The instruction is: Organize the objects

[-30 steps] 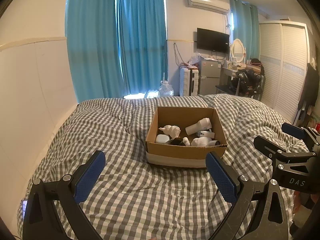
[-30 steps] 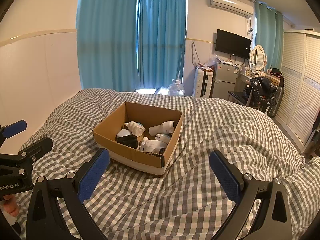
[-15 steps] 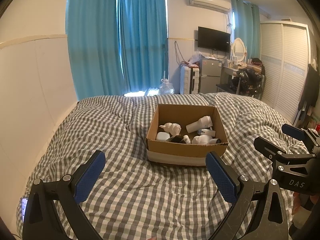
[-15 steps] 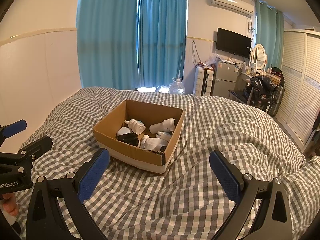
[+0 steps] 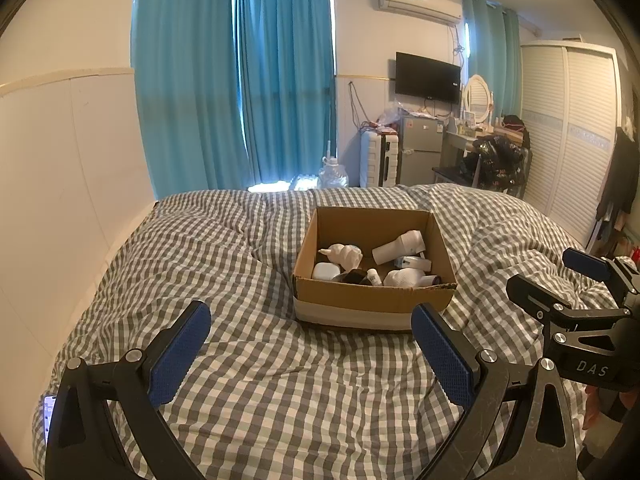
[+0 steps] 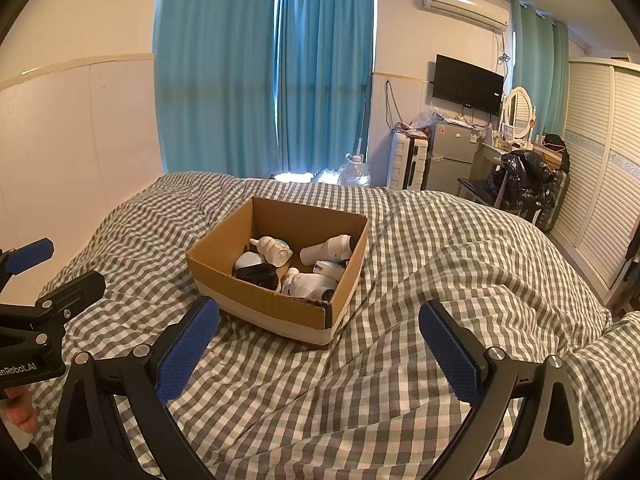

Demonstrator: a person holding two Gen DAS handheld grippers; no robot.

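Note:
An open cardboard box (image 5: 372, 304) (image 6: 276, 312) sits in the middle of a bed with a grey checked duvet (image 5: 248, 360). Inside lie several small white items: a white shell-shaped figure (image 5: 345, 255) (image 6: 273, 251), a white cylinder-shaped device (image 5: 399, 245) (image 6: 328, 249), a black item (image 6: 258, 274) and a white pouch (image 5: 404, 278). My left gripper (image 5: 311, 354) hovers open in front of the box, with nothing between its blue pads. My right gripper (image 6: 319, 350) is open too, in front of the box's right corner. Each gripper shows at the edge of the other's view.
A white wall panel (image 5: 60, 184) runs along the bed's left side. Teal curtains (image 5: 280, 80) hang beyond the foot. A small fridge (image 5: 420, 148), a suitcase, a wall TV (image 5: 427, 78), a cluttered desk and a louvred wardrobe (image 5: 572, 128) fill the far right. A phone (image 5: 48, 416) lies at the lower left.
Both views have tilted down slightly, so the box sits a little lower in frame. Both grippers stay open and nothing in the box has moved.

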